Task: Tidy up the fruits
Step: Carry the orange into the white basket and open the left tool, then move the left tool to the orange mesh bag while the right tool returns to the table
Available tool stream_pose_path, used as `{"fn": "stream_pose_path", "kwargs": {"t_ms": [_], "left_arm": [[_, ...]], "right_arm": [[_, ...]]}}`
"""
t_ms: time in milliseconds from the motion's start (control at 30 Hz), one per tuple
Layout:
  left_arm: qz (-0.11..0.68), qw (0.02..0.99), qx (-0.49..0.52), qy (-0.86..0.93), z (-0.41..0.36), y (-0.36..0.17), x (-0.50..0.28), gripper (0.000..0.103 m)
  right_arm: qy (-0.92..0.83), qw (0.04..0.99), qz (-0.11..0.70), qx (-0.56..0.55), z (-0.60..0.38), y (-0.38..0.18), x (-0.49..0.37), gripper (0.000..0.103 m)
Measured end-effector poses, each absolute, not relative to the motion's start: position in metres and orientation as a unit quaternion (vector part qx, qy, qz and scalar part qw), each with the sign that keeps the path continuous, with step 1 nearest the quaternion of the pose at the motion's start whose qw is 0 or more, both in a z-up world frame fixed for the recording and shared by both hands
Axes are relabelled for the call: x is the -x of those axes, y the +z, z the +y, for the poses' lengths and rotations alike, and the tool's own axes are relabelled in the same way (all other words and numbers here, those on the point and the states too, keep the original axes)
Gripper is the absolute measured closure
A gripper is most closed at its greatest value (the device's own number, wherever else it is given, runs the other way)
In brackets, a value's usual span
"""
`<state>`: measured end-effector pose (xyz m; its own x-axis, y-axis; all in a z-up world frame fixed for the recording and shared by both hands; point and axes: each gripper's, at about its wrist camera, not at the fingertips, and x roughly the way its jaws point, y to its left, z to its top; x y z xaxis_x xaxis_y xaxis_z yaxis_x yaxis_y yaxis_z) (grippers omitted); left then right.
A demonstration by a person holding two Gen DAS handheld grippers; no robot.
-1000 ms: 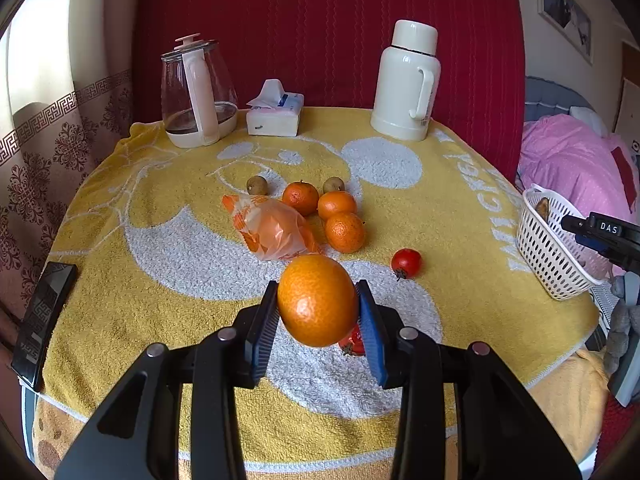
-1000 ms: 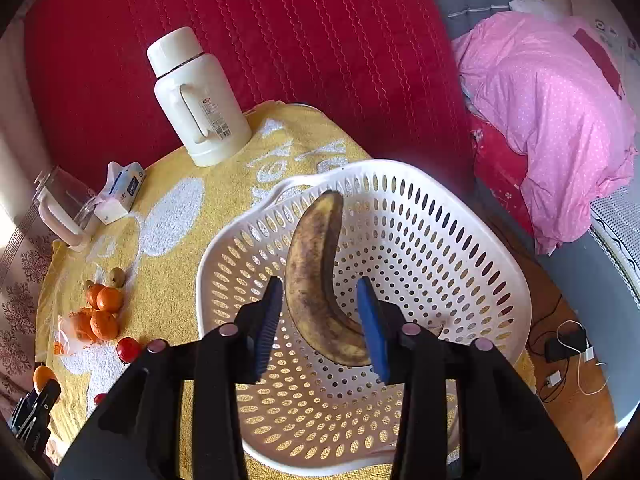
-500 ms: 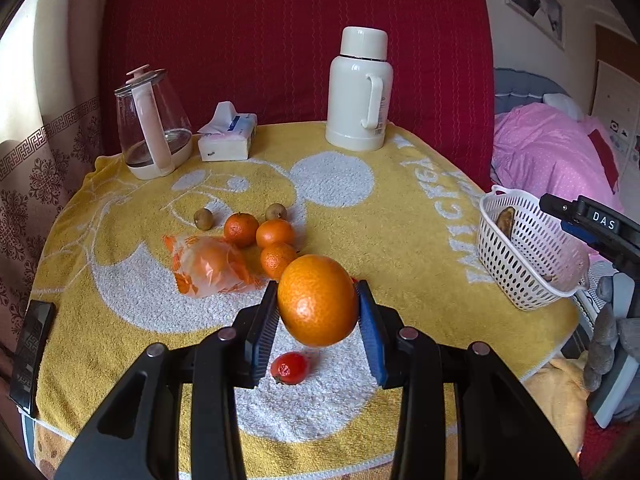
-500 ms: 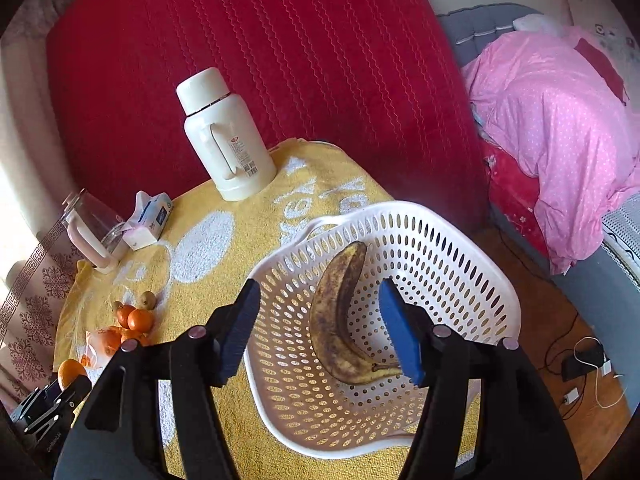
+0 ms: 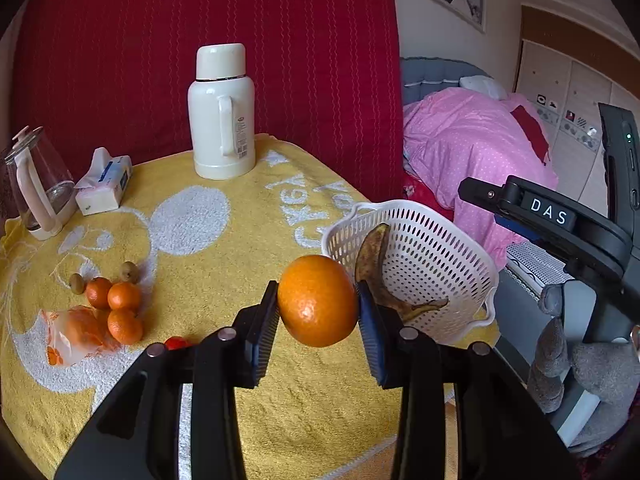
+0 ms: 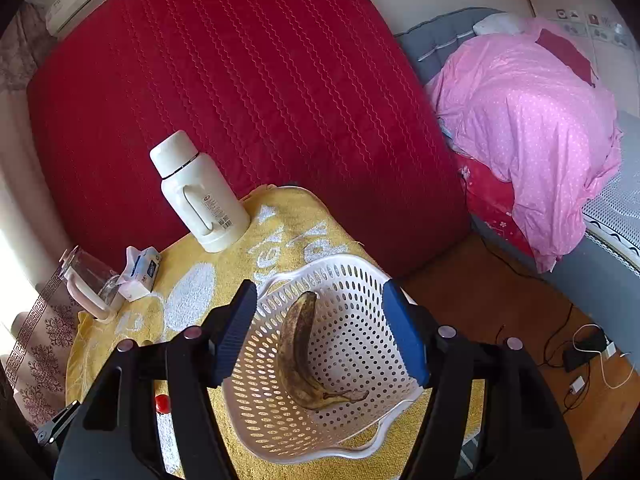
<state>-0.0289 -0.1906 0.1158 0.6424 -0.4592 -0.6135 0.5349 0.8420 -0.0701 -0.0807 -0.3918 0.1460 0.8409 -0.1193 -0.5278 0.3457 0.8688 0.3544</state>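
Note:
My left gripper (image 5: pixel 318 314) is shut on a large orange (image 5: pixel 318 306), held above the yellow towel just left of the white perforated basket (image 5: pixel 400 206). A spotted brown banana (image 5: pixel 370 256) lies inside that basket. In the right wrist view my right gripper (image 6: pixel 319 290) hangs open above the basket (image 6: pixel 332 260), its blue pads wide apart and clear of the banana (image 6: pixel 298 344) below. Three small oranges (image 5: pixel 124 296), an orange-filled plastic bag (image 5: pixel 76 332), two small brown fruits (image 5: pixel 129 271) and a red tomato (image 5: pixel 178 343) sit on the left of the table.
A white thermos (image 5: pixel 222 112), a tissue box (image 5: pixel 106 184) and a glass kettle (image 5: pixel 36 188) stand along the table's back. The basket sits at the right table edge, beside a bed with a pink quilt (image 5: pixel 472 140). Cables lie on the wooden floor (image 6: pixel 580 360).
My left gripper carried the orange rightward to the basket. My right gripper's jaws opened, let go of the banana into the basket, and drew up and back.

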Motion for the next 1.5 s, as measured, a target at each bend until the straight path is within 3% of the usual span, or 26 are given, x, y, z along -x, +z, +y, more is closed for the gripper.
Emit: {"fn": "stream_pose_path", "kwargs": {"t_ms": [400,567,600,700,733,1000,1500], "left_arm": [[0.349,0.872,-0.065,-0.336,-0.246,0.101,0.021,0.064],[0.371,0.864,-0.052,-0.336,-0.251,0.089,0.012,0.064],[0.372,0.865,-0.049,-0.335,-0.250,0.088,0.011,0.063],[0.363,0.871,-0.038,-0.329,-0.246,0.090,0.010,0.038],[0.358,0.874,-0.033,-0.326,-0.244,0.091,0.010,0.035],[0.350,0.885,-0.032,-0.304,-0.229,0.095,0.006,0.033],[0.333,0.909,-0.033,-0.247,-0.197,0.094,0.011,0.019]], "right_arm": [[-0.137,0.931,0.250,-0.228,-0.401,0.150,0.086,0.035],[-0.144,0.933,0.248,-0.218,-0.397,0.151,0.085,0.029],[-0.144,0.934,0.248,-0.215,-0.396,0.151,0.085,0.029],[-0.145,0.936,0.246,-0.205,-0.392,0.152,0.086,0.029],[-0.146,0.937,0.245,-0.202,-0.390,0.152,0.085,0.029],[-0.143,0.938,0.247,-0.198,-0.386,0.150,0.084,0.027],[-0.116,0.945,0.243,-0.187,-0.370,0.155,0.082,0.027]]}}
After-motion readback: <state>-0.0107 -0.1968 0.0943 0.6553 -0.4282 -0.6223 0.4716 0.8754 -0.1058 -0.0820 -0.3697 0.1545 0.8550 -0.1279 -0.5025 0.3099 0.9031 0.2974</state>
